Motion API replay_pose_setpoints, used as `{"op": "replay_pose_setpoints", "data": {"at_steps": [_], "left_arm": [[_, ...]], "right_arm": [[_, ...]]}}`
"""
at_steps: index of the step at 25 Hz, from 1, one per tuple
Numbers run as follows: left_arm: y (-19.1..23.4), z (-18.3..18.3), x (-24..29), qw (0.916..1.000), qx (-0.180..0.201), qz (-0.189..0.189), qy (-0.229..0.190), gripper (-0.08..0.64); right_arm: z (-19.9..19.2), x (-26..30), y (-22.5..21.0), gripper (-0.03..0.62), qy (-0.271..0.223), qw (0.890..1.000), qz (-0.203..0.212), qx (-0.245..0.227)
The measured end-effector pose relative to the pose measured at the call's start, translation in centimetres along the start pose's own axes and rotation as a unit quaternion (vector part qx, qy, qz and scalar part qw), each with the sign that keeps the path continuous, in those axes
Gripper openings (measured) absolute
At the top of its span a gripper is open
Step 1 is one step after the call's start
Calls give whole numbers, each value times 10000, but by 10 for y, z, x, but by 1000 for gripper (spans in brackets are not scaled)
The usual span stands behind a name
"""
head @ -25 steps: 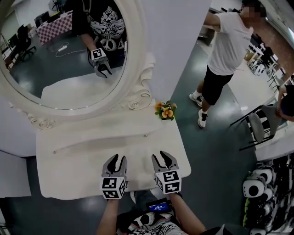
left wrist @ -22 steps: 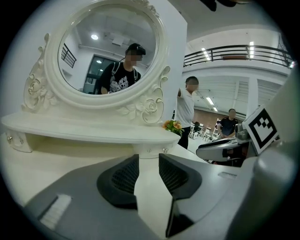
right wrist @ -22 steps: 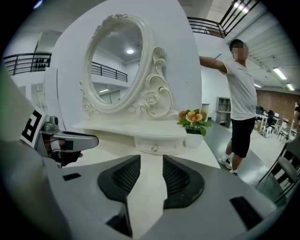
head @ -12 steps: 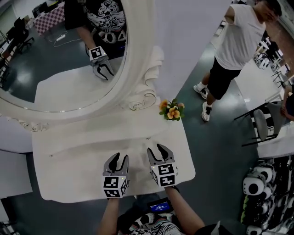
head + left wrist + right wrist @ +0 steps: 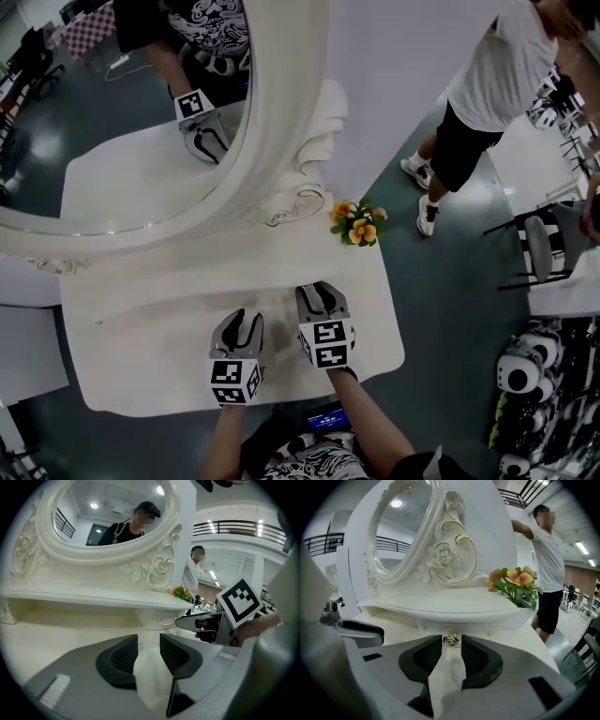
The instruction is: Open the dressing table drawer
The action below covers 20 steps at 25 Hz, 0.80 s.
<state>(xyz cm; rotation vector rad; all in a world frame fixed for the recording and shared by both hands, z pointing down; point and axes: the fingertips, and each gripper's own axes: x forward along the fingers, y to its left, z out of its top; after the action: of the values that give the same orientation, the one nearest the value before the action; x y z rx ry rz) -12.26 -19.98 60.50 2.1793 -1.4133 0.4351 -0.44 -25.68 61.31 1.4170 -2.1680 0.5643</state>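
Observation:
A white dressing table [image 5: 169,309] carries a raised shelf under an oval mirror [image 5: 141,122]. Below the shelf is a small drawer [image 5: 433,626] with a silver rose-shaped knob [image 5: 450,639]. My right gripper [image 5: 317,291] points at that knob. Its jaws are closing, and the knob shows just beyond the tips [image 5: 451,644], untouched by the pads. My left gripper [image 5: 242,321] hovers over the table top beside it, open, with nothing between its pads [image 5: 149,639]. In the left gripper view the drawer [image 5: 157,618] lies ahead to the right. The head view hides the drawer beneath the shelf.
A small pot of orange flowers [image 5: 354,223] stands on the shelf's right end. A person [image 5: 487,84] stands on the floor to the right of the table, near a folding chair [image 5: 544,248]. The table's front edge runs just behind both grippers.
Both grippers have moved forward over the table top toward the shelf, the right one farther and a little leftward. The view has shifted closer to the mirror.

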Motion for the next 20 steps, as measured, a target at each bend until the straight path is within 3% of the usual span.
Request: {"op": "replay_pose_setpoints", "data": {"at_steps": [20], "left_arm": [[1,-4,-15,10000,-3,76,-29,133]], "right_arm": [[-21,-16,7,94,181,9997,-89,-141]]}}
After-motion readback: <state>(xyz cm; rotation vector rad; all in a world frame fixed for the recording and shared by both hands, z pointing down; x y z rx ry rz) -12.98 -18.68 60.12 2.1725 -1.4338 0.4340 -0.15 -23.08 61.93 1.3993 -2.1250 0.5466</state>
